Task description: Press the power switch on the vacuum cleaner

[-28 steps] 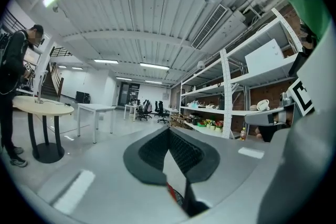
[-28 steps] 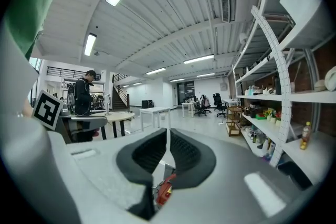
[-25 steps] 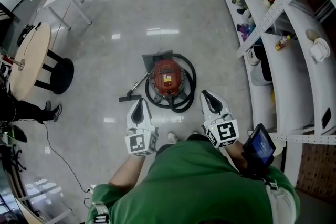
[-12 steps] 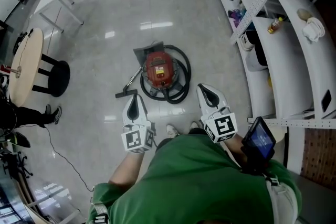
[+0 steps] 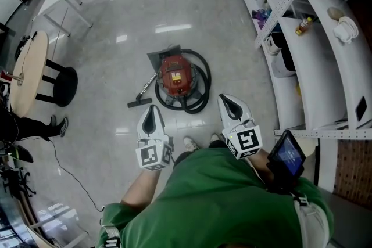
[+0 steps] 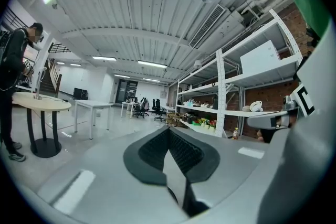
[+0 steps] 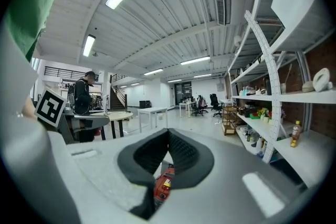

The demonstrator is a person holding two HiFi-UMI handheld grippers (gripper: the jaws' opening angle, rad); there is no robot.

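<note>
On the floor ahead of the shoes point(image 5: 190, 144): red vacuum cleaner point(image 5: 176, 75), upright, black hose point(image 5: 203, 90) coiled round it, floor nozzle point(image 5: 139, 103) lying just to its left. Also glimpsed low through the right gripper's gap point(image 7: 163, 186).

Left gripper point(image 5: 153, 109): held at waist height, well apart from the vacuum cleaner, pointing forward. Pads point(image 6: 181, 150) pressed together at the tip, nothing between. Right gripper point(image 5: 225, 100): same story, tips closed on each other, empty, aimed roughly over the vacuum cleaner.

Step in hand, as a judgement: standing over the machine, neither tool near it. Fits two stages equally: walking up ahead of a press, or standing back after one (switch itself too small to pick out, no light or lever position readable, so on or off unknown).

Any press from here calls for a deep stoop or crouch, one closed tip brought down onto the top of the red body, kept clear of the hose loops, pushed straight down so the machine does not roll on the smooth tile.
</note>
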